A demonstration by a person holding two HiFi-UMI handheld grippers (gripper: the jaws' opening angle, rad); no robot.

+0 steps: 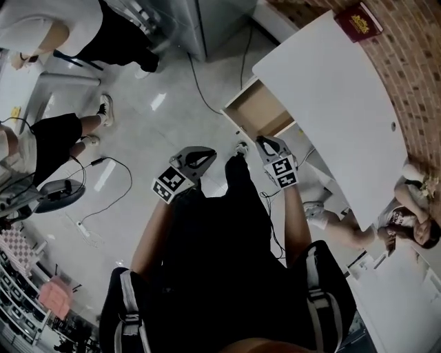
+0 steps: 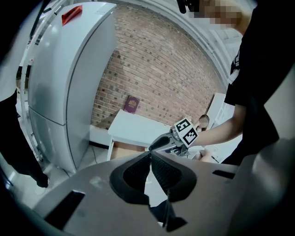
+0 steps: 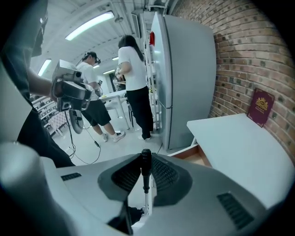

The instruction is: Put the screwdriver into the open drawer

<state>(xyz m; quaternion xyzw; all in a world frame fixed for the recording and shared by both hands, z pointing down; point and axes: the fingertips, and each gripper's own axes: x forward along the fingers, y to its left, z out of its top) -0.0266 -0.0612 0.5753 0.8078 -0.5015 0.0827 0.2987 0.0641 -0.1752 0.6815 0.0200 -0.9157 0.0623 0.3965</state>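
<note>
A screwdriver [image 3: 145, 162] with a black handle and a thin metal shaft stands upright between the jaws of my right gripper [image 3: 146, 173], which is shut on it. In the head view the right gripper [image 1: 266, 143] hangs just in front of the open wooden drawer [image 1: 256, 110] under the white table [image 1: 331, 89]. The drawer [image 3: 197, 158] lies ahead and to the right in the right gripper view. My left gripper [image 1: 205, 156] is beside it on the left, over the floor. Its jaws [image 2: 150, 156] meet at the tips, with nothing held.
A dark red booklet [image 1: 358, 21] leans against the brick wall at the back of the table. A grey fridge [image 3: 184, 69] stands left of the table. Two people [image 3: 133, 83] stand further off, and another person [image 1: 406, 220] sits at the right. Cables [image 1: 103, 186] trail across the floor.
</note>
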